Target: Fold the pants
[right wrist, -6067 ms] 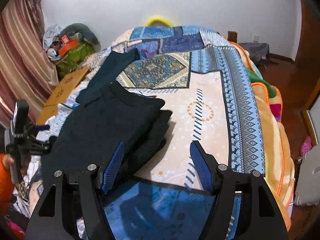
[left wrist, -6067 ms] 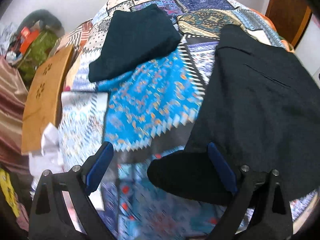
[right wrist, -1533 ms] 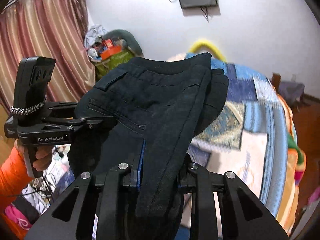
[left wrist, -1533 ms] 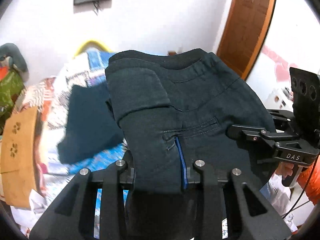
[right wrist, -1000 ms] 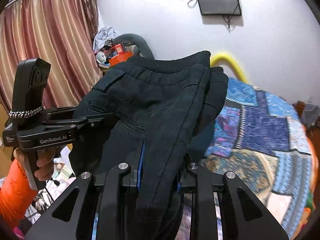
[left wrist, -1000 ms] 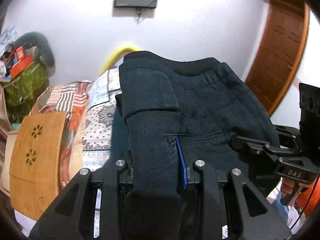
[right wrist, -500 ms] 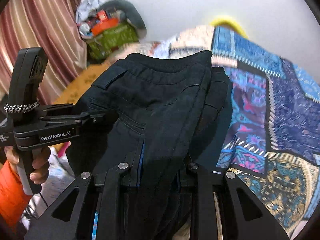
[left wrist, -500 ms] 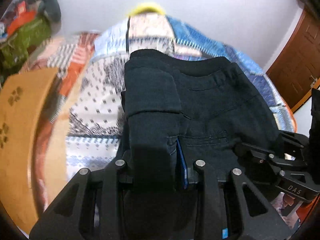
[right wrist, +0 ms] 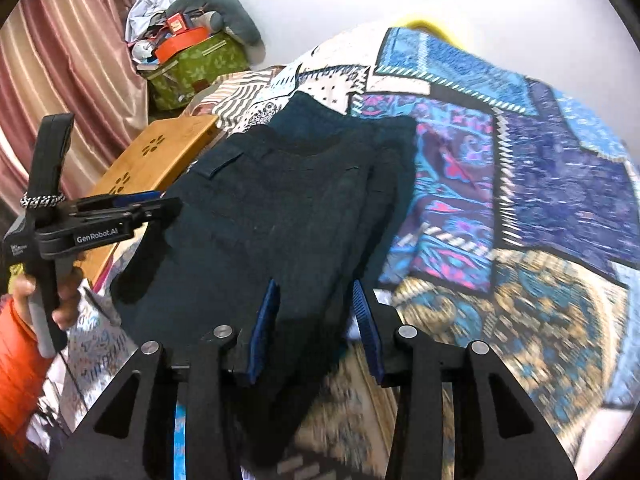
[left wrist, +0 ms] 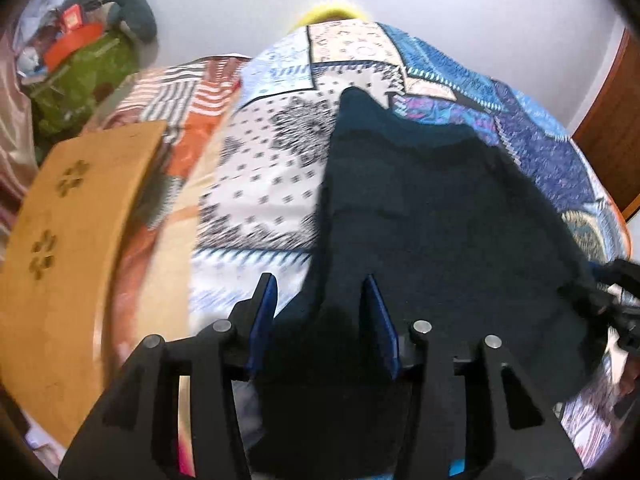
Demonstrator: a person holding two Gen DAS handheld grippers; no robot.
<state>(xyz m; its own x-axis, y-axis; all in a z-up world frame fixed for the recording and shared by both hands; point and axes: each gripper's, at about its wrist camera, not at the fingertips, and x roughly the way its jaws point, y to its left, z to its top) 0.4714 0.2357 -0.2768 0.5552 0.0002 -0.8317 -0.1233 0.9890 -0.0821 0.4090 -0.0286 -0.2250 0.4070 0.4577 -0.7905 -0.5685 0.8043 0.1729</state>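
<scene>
The folded dark pants [left wrist: 432, 216] lie on the patterned bedspread [left wrist: 264, 168], on top of another folded dark garment whose far edge [right wrist: 308, 110] sticks out beyond them. In the right wrist view the pants [right wrist: 280, 208] show a back pocket flap. My left gripper [left wrist: 320, 312] is open, its blue pads either side of the pants' near left edge. My right gripper [right wrist: 314, 316] is open, its pads either side of the near right edge. The left gripper also shows in the right wrist view [right wrist: 132, 204], at the pants' left side.
A wooden lap desk [left wrist: 68, 240] leans at the bed's left edge. A green box with clutter [right wrist: 196, 64] stands by the curtain [right wrist: 52, 40]. The bedspread [right wrist: 540, 200] stretches to the right. A wooden door [left wrist: 612, 128] is at far right.
The pants were held up in the air by both shut grippers. They now lie on the bed over the other garment, and both grippers have opened.
</scene>
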